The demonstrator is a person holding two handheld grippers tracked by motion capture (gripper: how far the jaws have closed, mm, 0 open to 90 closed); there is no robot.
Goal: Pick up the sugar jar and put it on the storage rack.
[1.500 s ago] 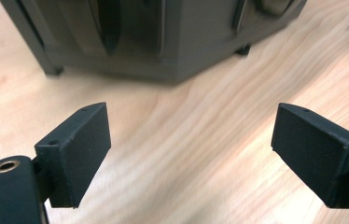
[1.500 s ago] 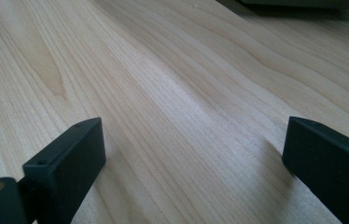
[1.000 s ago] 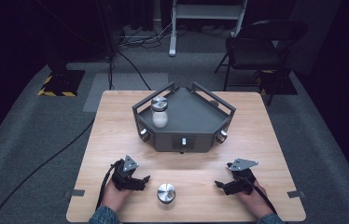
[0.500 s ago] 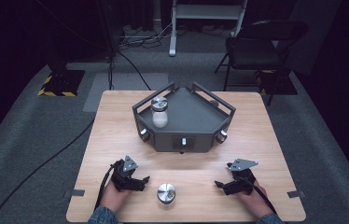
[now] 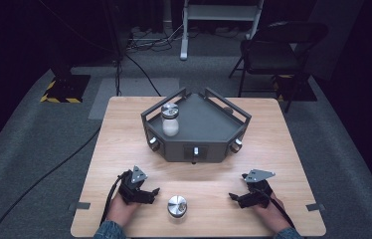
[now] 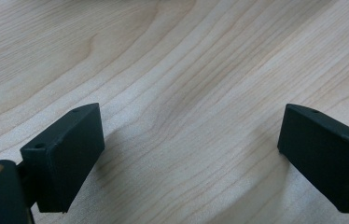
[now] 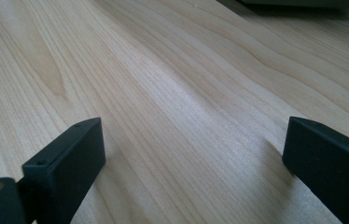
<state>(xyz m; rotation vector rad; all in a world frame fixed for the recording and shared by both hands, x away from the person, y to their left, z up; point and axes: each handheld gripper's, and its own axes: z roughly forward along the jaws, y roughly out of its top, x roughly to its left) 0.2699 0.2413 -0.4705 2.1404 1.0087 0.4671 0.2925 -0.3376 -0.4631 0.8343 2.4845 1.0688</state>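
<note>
Both grippers rest low on the table [image 5: 124, 124] at the near edge, each with jaws spread wide and nothing between them. The left gripper [image 5: 149, 195] lies just beside a small jar [image 5: 177, 206] with a metal lid, which stands upright on the bare wood between the two hands; the right gripper [image 5: 237, 198] is well apart from it on the other side. A second jar [image 5: 169, 119], white-filled and capped, stands upright inside the dark tray [image 5: 199, 149] at the middle of the table, near its left rail. The left gripper view and right gripper view both look along open jaws onto plain wood grain, so neither gripper is yet lined up on anything. Judgement: the step in hand is taking the near jar, most readily with the left gripper. To do it well, turn that gripper so the jar sits centred between the jaws, come in level at the body below the lid, and close squarely to avoid tipping it. Against the earlier frames, no difference is found: grippers, both jars and tray hold the same places.
</note>
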